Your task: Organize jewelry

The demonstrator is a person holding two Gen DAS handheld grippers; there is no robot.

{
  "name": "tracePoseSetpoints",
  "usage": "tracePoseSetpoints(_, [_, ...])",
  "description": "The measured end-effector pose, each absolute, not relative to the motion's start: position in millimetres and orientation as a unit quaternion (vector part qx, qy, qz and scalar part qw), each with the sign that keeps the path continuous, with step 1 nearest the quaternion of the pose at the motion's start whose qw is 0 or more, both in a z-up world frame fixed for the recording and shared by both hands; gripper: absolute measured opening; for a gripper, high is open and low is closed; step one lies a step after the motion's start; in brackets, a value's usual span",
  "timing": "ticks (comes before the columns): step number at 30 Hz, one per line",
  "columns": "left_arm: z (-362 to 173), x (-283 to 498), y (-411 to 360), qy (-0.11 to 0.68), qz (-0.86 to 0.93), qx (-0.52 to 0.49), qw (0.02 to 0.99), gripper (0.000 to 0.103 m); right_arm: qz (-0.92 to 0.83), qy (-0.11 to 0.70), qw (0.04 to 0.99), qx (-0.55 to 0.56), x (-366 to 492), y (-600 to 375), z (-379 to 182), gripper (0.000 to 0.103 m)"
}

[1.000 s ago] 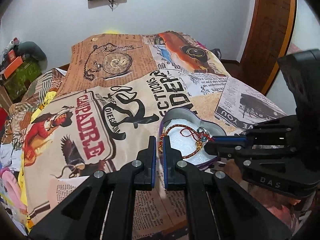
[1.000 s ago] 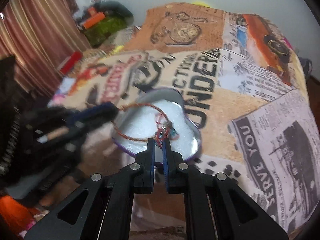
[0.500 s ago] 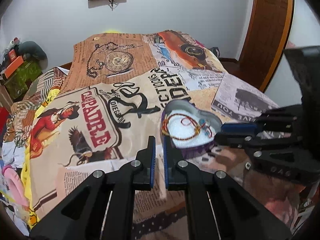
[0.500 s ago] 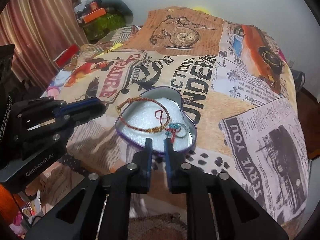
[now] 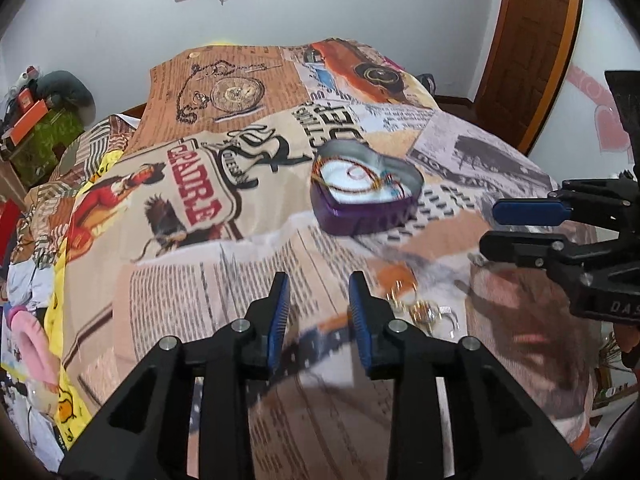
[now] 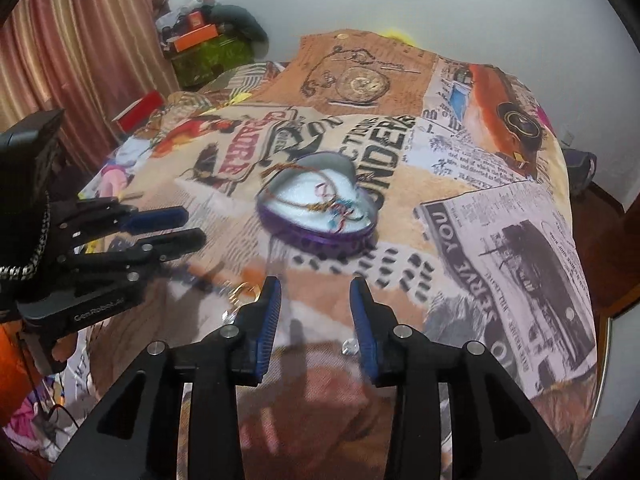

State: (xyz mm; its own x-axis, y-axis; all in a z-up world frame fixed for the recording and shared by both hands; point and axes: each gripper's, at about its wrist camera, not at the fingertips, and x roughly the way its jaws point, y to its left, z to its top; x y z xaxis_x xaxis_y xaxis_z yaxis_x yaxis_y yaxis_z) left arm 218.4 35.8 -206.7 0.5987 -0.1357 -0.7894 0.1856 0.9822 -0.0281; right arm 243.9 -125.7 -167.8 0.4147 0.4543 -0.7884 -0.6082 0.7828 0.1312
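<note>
Left tool (image 5: 318, 304) spread, rings (image 5: 422, 312) beside it, heart tin (image 5: 366, 192) beyond

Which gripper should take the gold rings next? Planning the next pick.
Probably the left gripper: its open jaws sit just beside the gold rings on the bedspread. The right gripper, also open, has them off to its left.

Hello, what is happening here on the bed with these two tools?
A person is sorting jewelry with two handheld grippers. A thread bracelet already lies in the purple heart-shaped tin on the printed bedspread. The left gripper and right gripper are both open and empty, above the bedspread nearer than the tin. Small rings wait there, loose.
</note>
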Motion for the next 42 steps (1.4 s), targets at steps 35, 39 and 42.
tracePoseSetpoints(35, [-229, 188, 28, 0.472, -0.116, -0.011, 0.874, 0.035, 0.353, 0.46, 0.808, -0.109, 211, -102, -206, 0.018])
tracePoseSetpoints(39, [-232, 194, 14, 0.468, -0.13, 0.005, 0.874, 0.035, 0.347, 0.453, 0.815, -0.099, 211, -111, -200, 0.018])
tracePoseSetpoints(42, [-233, 201, 7, 0.467, -0.142, 0.006, 0.873, 0.035, 0.343, 0.45, 0.819, -0.092, 213, -118, -197, 0.017])
